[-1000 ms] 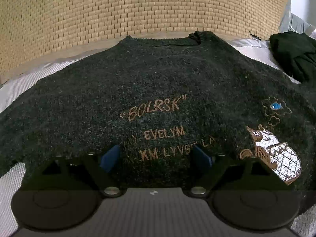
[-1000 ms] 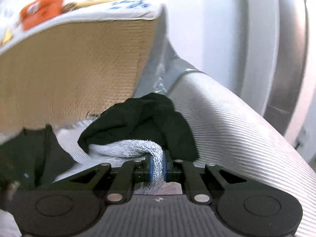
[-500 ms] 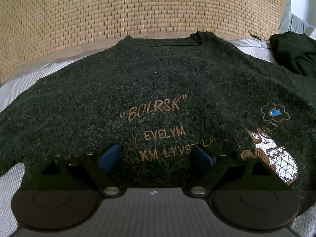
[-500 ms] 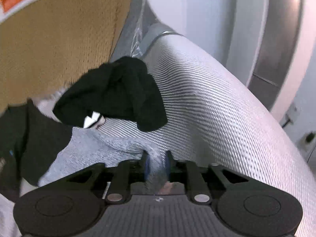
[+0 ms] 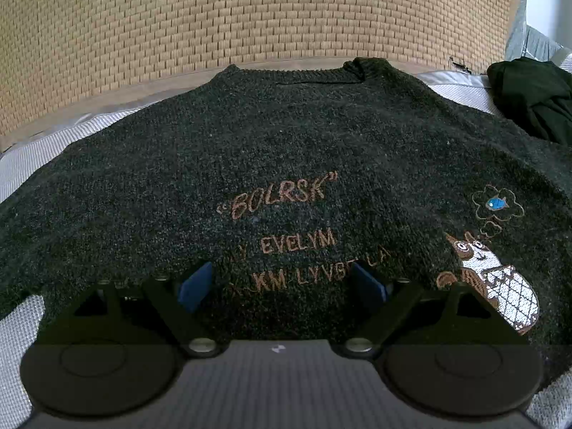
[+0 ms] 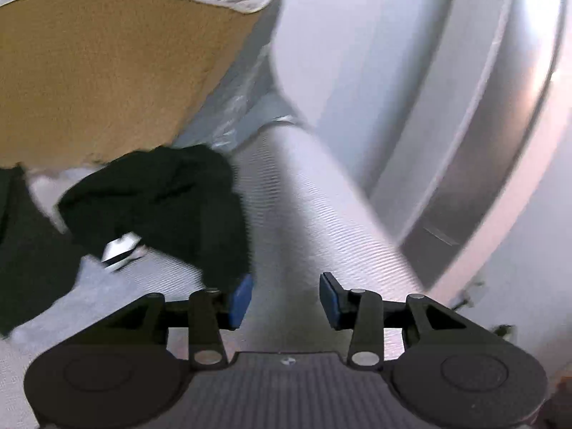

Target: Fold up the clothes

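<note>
The right hand-held gripper [image 6: 284, 298] has just let go of the grey fabric, jaws parted and empty; the left hand-held gripper [image 5: 282, 282] gapes over the dark green sweater [image 5: 286, 150].

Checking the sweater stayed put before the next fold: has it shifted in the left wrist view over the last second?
No. The dark sweater keeps its collar against the woven mat, lettering unmoved.

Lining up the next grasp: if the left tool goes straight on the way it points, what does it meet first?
Most likely the dark green sweater lying flat under the open left tool, around the embroidered KM LYVSTLA line. Nothing shows between the pads and the knit, though depth is hard to judge.
</note>
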The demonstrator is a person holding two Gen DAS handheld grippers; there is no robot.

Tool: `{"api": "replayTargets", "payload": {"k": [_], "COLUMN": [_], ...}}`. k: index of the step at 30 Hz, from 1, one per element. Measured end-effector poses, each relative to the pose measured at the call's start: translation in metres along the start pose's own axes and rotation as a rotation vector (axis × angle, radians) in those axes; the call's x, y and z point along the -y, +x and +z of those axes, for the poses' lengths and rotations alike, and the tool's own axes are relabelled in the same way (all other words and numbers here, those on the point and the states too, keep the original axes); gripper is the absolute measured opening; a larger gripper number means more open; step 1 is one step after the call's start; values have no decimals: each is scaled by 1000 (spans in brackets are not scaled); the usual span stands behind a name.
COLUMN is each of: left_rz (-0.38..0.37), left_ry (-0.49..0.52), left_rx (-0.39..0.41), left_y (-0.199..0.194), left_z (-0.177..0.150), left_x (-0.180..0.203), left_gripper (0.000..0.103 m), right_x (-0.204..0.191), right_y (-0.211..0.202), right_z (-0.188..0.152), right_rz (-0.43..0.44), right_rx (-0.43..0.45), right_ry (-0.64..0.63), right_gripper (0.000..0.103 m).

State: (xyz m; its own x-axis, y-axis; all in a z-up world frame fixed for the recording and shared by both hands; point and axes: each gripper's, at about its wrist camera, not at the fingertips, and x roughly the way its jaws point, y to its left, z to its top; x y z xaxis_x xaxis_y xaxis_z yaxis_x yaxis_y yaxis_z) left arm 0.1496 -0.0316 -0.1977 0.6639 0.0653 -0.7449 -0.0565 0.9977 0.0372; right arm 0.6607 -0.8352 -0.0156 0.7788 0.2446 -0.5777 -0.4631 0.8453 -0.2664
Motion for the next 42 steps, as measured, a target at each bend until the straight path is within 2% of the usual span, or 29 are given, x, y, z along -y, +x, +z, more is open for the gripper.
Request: {"api": "replayTargets", "payload": {"k": [4, 9, 12, 16, 20, 24, 26, 27, 30, 33, 35, 39, 42], "left_rz": [3, 4, 6, 13, 13, 14, 13, 12, 11, 9, 6, 1, -1], "left_ry": [1, 2, 4, 6, 8, 9, 9, 9, 10, 10, 11, 12, 16], "left_rx": [9, 20, 28, 41, 47, 55, 55, 55, 55, 57, 58, 58, 59], "left_y": [0, -1, -1, 1, 1, 0, 0, 1, 1, 1, 1, 2, 1], "left_z": [0, -1, -2, -5, -6, -8, -8, -8, -8, -8, -9, -9, -9], "left_x": [1, 1, 2, 3, 2, 3, 3, 3, 3, 2, 1, 0, -1], "left_gripper": [89, 89, 90, 93, 94, 94, 94, 94, 94, 94, 94, 95, 95], "right_x": [1, -34, -49, -56, -65, -80, -80, -78, -64, -45, -29, 12, 31], "right_y": [-10, -19, -19, -7, -15, -4, 4, 7, 5, -17, -35, -67, -74], "right_z": [-7, -45, -69, -97, -108, -117, -123, -123, -118, -102, -85, -48, -26], "right_rz": [145, 190, 181, 153, 96, 62, 25, 22, 20, -3, 17, 109, 88], "right_rx": [-73, -112, -146, -239, -187, -214, -225, -228, -207, -122, -80, -38, -17], "right_ry": [34, 8, -8, 29, 43, 9, -10, -5, 22, 37, 64, 160, 143], "right_gripper": [43, 43, 43, 43, 46, 49, 43, 32, 14, 12, 12, 10, 10]}}
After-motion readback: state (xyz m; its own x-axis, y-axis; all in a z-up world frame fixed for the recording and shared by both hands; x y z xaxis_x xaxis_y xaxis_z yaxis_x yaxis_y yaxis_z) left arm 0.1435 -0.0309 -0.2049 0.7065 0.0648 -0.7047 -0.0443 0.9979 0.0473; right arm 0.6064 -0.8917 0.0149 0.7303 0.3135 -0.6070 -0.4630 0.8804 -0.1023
